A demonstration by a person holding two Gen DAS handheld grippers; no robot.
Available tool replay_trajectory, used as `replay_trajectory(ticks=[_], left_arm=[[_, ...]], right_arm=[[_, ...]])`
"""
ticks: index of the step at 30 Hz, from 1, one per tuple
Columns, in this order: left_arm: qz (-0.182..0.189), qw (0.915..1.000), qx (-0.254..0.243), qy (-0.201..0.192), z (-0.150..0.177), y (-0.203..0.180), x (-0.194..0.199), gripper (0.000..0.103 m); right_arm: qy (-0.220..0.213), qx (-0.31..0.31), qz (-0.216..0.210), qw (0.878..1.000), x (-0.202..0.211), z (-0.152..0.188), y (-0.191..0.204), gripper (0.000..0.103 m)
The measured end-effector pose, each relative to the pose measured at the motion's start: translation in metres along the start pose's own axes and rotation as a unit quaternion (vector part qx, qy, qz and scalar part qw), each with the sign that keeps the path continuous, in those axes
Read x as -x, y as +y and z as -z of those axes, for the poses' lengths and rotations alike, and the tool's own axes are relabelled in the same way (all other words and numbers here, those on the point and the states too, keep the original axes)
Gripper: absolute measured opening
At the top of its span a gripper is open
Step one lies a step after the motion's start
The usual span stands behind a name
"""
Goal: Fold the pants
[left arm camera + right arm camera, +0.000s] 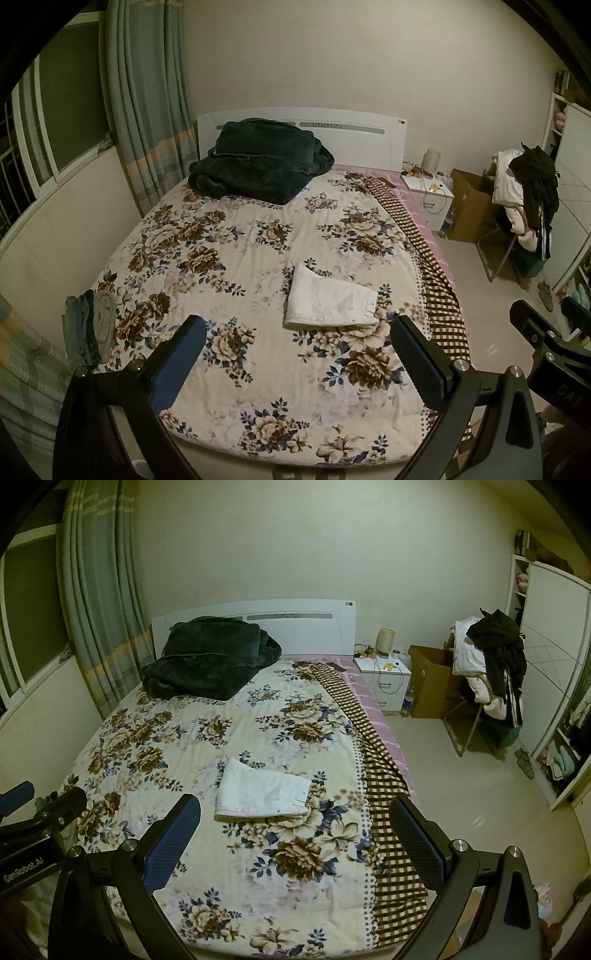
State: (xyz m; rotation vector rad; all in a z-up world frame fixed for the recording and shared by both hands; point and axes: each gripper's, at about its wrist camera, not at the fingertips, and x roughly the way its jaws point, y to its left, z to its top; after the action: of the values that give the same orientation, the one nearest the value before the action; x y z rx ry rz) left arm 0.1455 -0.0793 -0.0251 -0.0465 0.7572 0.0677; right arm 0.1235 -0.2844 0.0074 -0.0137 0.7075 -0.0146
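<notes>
White pants lie folded into a compact rectangle on the floral bedspread, right of the bed's middle; they also show in the right wrist view. My left gripper is open and empty, held above the foot of the bed, well short of the pants. My right gripper is open and empty too, beside the left one. The right gripper's body shows at the right edge of the left wrist view; the left gripper's body shows at the left of the right wrist view.
A dark green blanket is piled at the headboard. Grey-green clothes lie at the bed's left edge. A checked sheet hangs off the right side. A nightstand, a cardboard box and a clothes-laden chair stand on the right.
</notes>
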Motion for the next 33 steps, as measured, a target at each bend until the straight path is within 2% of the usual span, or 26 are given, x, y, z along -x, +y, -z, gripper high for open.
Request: replay_trajectory(ticks=[33], left_arm=[[0.002, 1.0, 0.003, 0.0, -0.0042, -0.0056, 0.001, 0.102]], right_arm=[[0.008, -0.004, -0.001, 1.0, -0.0007, 0.0078, 0.0019, 0.103]])
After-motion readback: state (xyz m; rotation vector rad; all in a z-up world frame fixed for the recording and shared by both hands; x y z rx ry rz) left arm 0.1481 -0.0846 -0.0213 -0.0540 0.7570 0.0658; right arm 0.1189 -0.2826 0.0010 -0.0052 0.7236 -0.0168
